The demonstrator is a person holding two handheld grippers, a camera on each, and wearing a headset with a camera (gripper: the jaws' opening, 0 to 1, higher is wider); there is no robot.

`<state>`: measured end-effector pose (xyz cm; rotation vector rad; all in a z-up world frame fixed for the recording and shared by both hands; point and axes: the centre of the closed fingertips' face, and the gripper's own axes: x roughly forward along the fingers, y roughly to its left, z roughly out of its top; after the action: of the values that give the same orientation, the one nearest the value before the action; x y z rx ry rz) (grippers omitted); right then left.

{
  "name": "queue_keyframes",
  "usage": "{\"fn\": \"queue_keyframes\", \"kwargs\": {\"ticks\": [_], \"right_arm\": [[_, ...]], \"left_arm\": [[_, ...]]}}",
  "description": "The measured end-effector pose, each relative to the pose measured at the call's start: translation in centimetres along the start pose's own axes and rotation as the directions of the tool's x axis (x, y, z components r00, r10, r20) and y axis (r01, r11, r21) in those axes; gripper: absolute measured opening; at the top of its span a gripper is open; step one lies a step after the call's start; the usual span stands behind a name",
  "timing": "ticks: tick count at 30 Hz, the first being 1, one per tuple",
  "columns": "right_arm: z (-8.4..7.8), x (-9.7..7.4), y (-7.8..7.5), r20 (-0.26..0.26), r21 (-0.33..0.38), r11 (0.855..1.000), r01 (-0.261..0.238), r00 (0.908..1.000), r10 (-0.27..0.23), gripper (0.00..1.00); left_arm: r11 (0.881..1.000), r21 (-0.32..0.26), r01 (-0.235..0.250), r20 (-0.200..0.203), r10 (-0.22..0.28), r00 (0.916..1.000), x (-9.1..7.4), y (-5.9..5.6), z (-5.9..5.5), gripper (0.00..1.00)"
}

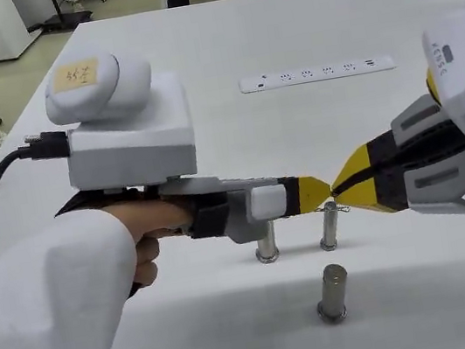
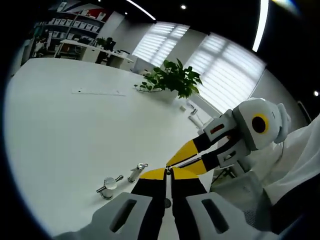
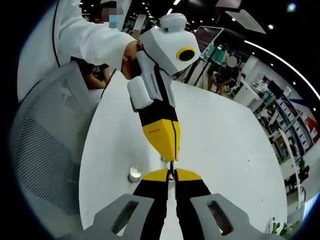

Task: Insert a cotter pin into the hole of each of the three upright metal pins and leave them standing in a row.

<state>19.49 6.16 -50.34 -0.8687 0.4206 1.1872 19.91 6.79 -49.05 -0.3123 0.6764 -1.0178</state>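
Head view: the left gripper (image 1: 322,192) and right gripper (image 1: 342,191) are met tip to tip, both with jaws drawn together. A cotter pin (image 1: 339,207) is seen just under the tips, at the head of the middle metal pin (image 1: 329,228); whether it is pinched cannot be told. A second metal pin (image 1: 266,243) stands beneath the left gripper, and a third metal pin (image 1: 332,291) nearer the person. Left gripper view: a metal pin (image 2: 137,172) is noted just left of the closed tips, on the worktop (image 2: 75,125). Right gripper view: a metal pin (image 3: 134,173) is noted just left of the tips. Judged: the wire is best kept level with the hole and pushed straight, with the upright steadied against tipping.
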Motion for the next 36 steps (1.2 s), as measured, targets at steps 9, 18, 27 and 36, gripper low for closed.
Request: {"fn": "queue_keyframes", "kwargs": {"ticks": [9, 18, 27, 36], "right_arm": [[-1.5, 0.3, 0.8, 0.012, 0.21, 0.975, -0.078, 0.9969, 0.077, 0.26], [0.0, -0.1, 2.0, 0.154, 0.389, 0.901, -0.193, 0.9776, 0.143, 0.24], [0.6, -0.2, 2.4, 0.203, 0.443, 0.863, -0.242, 0.9648, 0.167, 0.14], [0.8, -0.5, 2.8, 0.216, 0.443, 0.856, -0.265, 0.9586, 0.185, 0.0]], "left_arm": [[0.996, 0.085, 0.005, -0.013, -0.004, 0.9999, -0.7, -0.3, -0.4, 0.0], [0.943, 0.328, 0.058, -0.012, -0.057, 0.9983, -1.3, -1.6, -0.2, 0.0], [0.87, 0.481, 0.104, -0.022, -0.107, 0.994, -1.6, -2.9, -0.4, 0.0], [0.847, 0.516, 0.131, -0.042, -0.127, 0.991, -1.6, -3.0, -0.6, 0.0]]}}
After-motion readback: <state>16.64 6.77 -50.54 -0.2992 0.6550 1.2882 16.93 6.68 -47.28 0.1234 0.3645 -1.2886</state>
